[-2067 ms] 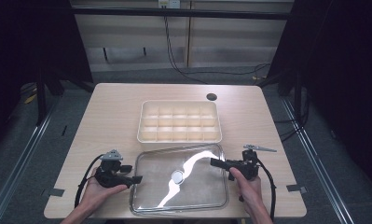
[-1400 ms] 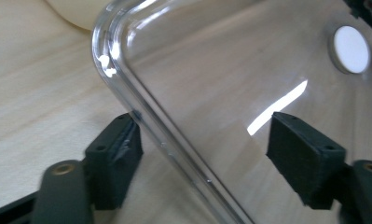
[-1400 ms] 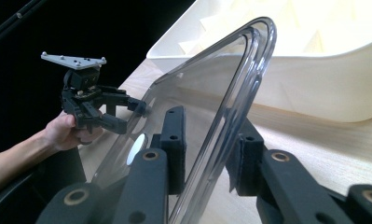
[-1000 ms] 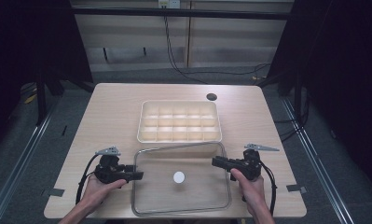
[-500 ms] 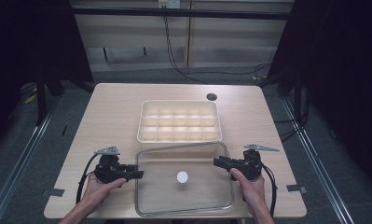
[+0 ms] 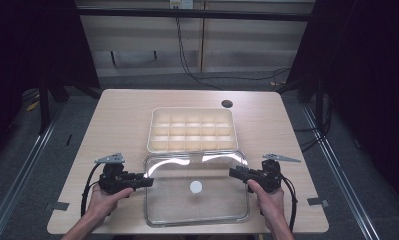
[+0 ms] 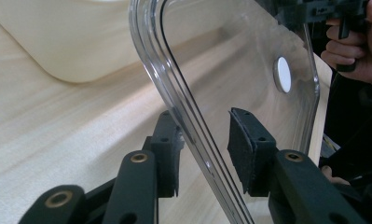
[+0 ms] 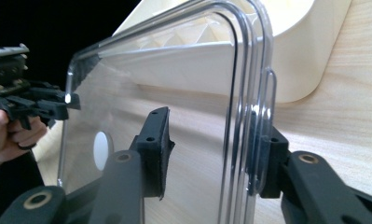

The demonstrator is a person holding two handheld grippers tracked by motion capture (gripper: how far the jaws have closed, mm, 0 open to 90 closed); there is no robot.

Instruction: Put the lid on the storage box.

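Clear plastic, the lid (image 6: 197,187) bears no readable writing, just 1 white round sticker (image 6: 195,187). It lies on the table (image 6: 122,115) in front of the tray (image 6: 192,129), long axis left to right. Left gripper (image 6: 146,182), jaws just closing, and right gripper (image 6: 233,172), jaws just opening, both straddle its rim, pads apart.

This place looks like a lab or a recording studio, not a home. A plain wooden counter (image 6: 137,125) stands alone on a grey floor (image 6: 37,165), with black curtains (image 6: 367,75) at both sides. Cables (image 6: 187,60) hang on the back wall, and metal rails (image 6: 22,170) run along the floor.
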